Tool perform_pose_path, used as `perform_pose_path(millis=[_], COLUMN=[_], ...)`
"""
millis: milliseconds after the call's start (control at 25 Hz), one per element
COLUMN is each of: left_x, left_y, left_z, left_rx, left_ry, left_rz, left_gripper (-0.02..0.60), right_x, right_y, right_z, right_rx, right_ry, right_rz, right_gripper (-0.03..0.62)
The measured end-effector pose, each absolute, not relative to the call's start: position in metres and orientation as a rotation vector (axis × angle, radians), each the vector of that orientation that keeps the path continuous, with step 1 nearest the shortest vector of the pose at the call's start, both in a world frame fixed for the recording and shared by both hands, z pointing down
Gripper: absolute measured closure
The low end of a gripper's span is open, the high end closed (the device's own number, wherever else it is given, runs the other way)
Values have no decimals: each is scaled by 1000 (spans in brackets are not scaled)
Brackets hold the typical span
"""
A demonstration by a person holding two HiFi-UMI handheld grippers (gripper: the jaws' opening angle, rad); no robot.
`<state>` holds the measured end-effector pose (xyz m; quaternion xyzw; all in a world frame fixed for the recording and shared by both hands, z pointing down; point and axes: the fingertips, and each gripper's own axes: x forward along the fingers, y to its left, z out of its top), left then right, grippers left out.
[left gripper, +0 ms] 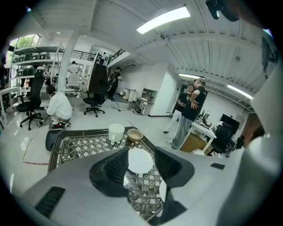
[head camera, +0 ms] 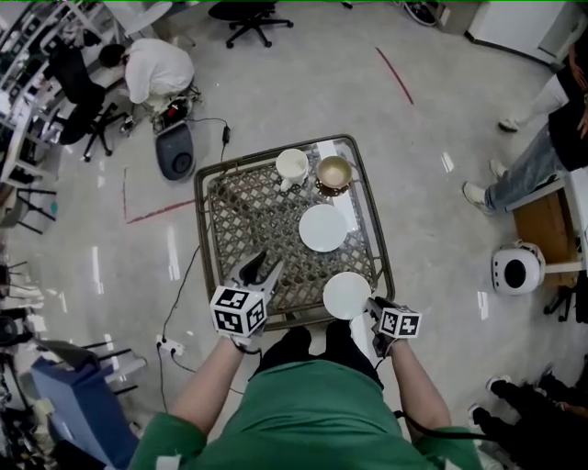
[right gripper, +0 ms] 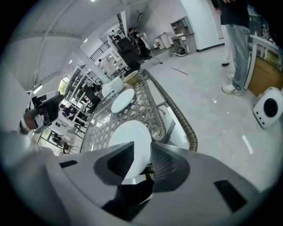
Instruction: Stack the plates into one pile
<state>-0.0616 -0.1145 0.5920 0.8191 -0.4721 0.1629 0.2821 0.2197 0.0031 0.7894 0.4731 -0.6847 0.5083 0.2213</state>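
Woven rattan table [head camera: 200, 229], stacking not begun.
Near round white plate [head camera: 346, 295]: 10 o'clock of right gripper [head camera: 373, 307], rim between spread jaws. Far round white plate [head camera: 322, 227]: 12 o'clock beyond. Left gripper [head camera: 264, 268] spread, empty.

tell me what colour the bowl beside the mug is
Golden brown: the bowl, beside the white mug, shows best in the head view.

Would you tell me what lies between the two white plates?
Nothing; the head view shows only bare lattice tabletop between near plate and far plate.

White mug [head camera: 292, 166] beside tan bowl [head camera: 334, 172], lattice-top table [head camera: 243, 216], crouching person [head camera: 156, 69] in white, black office chair [head camera: 250, 14]
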Motion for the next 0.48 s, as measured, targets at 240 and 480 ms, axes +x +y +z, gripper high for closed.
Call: perform_pose_path(millis=[240,480], left_x=[-68,-70], left_y=[-115,-110], left_z=[588,601], left_rx=[2179,2143], left_ry=[-1274,-1274], left_rz=[430,449], left_gripper=[385,385], right_x=[208,208], right_y=[3,-2], right_z=[803,810], right_rx=[1264,1258], right_ry=[-1900,-1893], right_rz=[1412,1395], right_gripper=[448,453])
